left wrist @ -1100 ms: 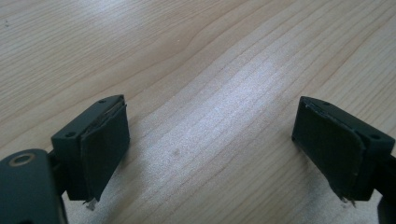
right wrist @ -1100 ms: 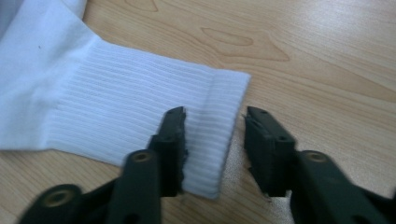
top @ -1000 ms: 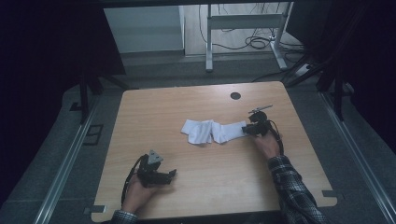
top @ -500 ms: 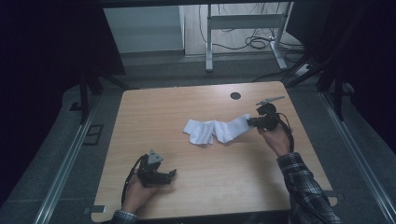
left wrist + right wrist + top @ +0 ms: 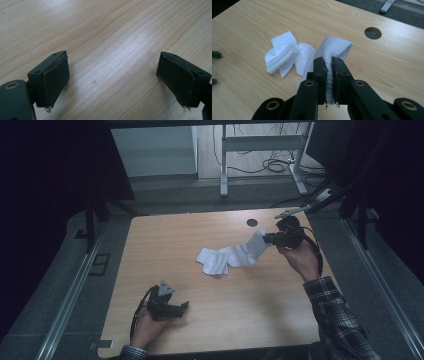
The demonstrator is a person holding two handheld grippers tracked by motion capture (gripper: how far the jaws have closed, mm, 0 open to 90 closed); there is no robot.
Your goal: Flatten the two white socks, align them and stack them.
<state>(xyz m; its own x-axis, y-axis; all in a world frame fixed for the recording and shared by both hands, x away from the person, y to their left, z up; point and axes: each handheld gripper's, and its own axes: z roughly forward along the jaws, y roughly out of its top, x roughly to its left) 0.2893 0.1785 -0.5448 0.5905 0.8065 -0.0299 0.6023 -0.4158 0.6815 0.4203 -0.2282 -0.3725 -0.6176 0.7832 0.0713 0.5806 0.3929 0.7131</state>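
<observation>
A white sock [image 5: 235, 255] hangs by its ribbed cuff over the middle of the wooden table [image 5: 175, 235]. Its other end [image 5: 283, 55] still trails bunched on the wood. My right gripper [image 5: 267, 238] is shut on that cuff [image 5: 329, 72], up in the air at the right of the table; the knit is squeezed flat between the two pads. My left gripper [image 5: 184, 306] rests low near the front left edge, open, with bare wood between its pads [image 5: 56, 80].
A round cable hole [image 5: 252, 222] sits in the tabletop near the far edge, just left of my right hand. Beyond the table stand a metal desk frame [image 5: 260, 150] and loose cables on the floor. Dark curtains flank both sides.
My right hand has risen and drifted toward the far right with the sock's cuff, pulling the sock up off the table and stretching it out. The left hand has stayed put.
</observation>
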